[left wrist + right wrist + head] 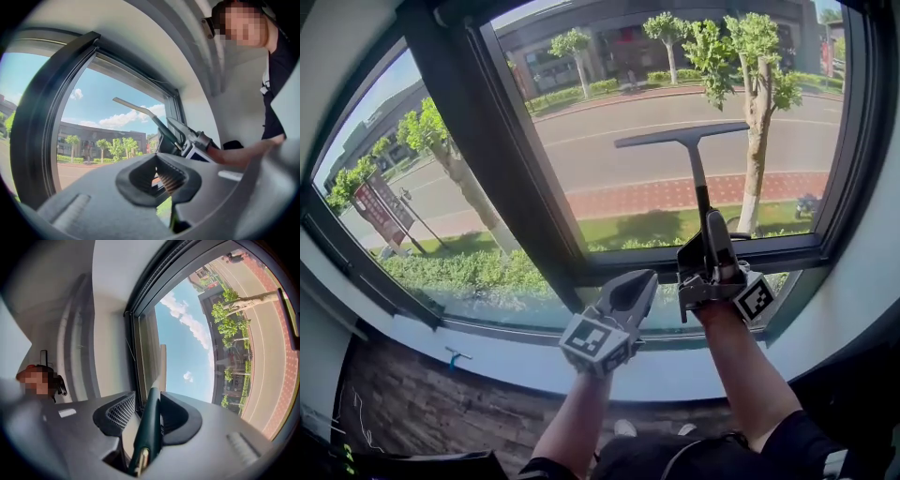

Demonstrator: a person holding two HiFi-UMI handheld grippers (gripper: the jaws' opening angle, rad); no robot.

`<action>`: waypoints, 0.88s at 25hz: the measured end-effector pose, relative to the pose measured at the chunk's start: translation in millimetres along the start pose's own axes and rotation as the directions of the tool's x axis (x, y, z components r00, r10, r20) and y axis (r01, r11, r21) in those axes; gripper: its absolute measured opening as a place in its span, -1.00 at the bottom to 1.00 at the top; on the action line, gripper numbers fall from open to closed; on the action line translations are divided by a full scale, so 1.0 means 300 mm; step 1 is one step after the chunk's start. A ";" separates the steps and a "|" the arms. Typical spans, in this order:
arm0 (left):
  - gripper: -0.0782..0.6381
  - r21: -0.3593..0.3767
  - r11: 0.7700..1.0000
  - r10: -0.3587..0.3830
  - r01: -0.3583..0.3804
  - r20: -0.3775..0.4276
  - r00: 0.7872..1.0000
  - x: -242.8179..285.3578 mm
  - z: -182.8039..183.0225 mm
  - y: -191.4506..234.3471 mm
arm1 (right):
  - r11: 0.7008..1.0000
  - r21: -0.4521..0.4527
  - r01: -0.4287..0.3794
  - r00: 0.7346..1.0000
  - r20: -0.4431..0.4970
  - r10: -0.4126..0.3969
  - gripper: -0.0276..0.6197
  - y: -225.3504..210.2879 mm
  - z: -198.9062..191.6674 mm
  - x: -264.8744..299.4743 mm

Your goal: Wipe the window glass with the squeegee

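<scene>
1. Right tongs (149, 414): clamped on the dark handle of the squeegee (697, 167), raised in front of the right-hand pane.
2. Left tongs (637, 285): jaws together, nothing between them; low, at the window's bottom frame, just beside the right tongs.
3. Squeegee: handle upright, blade nearly level across the middle of the window glass (609, 141); contact with the glass cannot be told.
4. Mullion (478, 141): dark, parts the two panes.
5. Sill (497, 361): white, beneath the frame.
</scene>
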State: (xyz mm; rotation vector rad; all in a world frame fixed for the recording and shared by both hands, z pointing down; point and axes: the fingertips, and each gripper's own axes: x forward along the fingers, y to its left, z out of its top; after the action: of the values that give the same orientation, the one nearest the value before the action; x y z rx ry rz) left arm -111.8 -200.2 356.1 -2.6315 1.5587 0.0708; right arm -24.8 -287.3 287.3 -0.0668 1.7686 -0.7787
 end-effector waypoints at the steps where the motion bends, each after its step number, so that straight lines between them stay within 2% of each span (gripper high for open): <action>1: -0.78 -0.002 1.000 0.009 -0.009 0.005 1.000 -0.005 0.015 0.006 | 1.000 0.004 -0.007 1.000 -0.005 0.007 -0.38 0.003 -0.016 0.014; 5: -0.78 0.009 1.000 0.011 -0.012 0.037 0.999 -0.040 0.059 0.062 | 0.999 0.000 -0.040 0.999 -0.022 0.040 -0.38 0.022 -0.091 0.090; 15: -0.78 0.060 0.995 -0.083 0.078 0.068 0.994 -0.123 0.144 0.248 | 0.991 -0.076 -0.109 0.994 0.017 0.110 -0.38 0.081 -0.255 0.319; 19: -0.78 0.079 0.991 -0.109 0.103 0.070 0.992 -0.149 0.218 0.321 | 0.987 -0.052 -0.149 0.988 0.033 0.151 -0.38 0.185 -0.343 0.469; 22: -0.78 0.082 0.990 -0.120 0.114 0.067 0.991 -0.167 0.214 0.348 | 0.979 -0.114 -0.169 0.985 0.010 0.171 -0.38 0.164 -0.362 0.492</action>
State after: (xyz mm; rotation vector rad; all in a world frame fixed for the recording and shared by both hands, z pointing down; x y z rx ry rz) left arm -227.2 -200.2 291.3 -2.6226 1.3539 0.0936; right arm -155.5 -260.2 152.4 0.0017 1.7728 -0.5528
